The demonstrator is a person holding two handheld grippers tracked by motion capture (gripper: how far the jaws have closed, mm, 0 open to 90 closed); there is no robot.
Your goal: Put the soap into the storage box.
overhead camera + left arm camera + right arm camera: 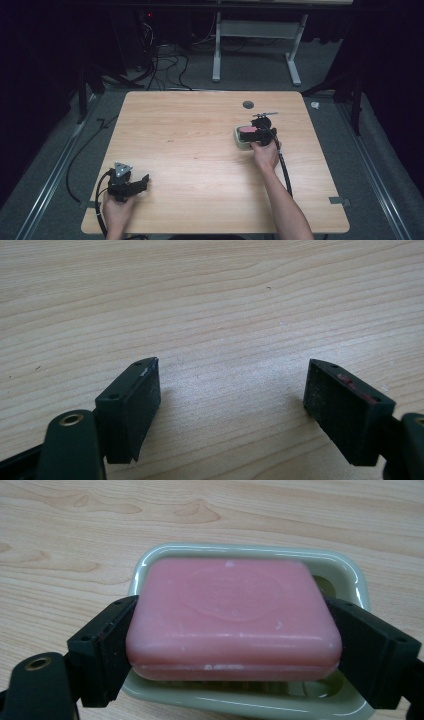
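Close to the person, at the near left part of the wooden table [200, 165], the left gripper [232, 405] sits low over bare wood with its jaws spread wide and nothing between them. Farther off, on the right side, the right gripper [232, 645] squeezes a pink soap bar [232, 617] from both ends. The soap sits in a pale green soap dish [350, 575].

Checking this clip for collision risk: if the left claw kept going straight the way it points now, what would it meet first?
Probably just the bare wooden table. The left claw is open, angled down over plain tabletop with nothing ahead of it. In the high view it points roughly rightward, seemingly nearer the person than the soap dish, though depth is unclear.
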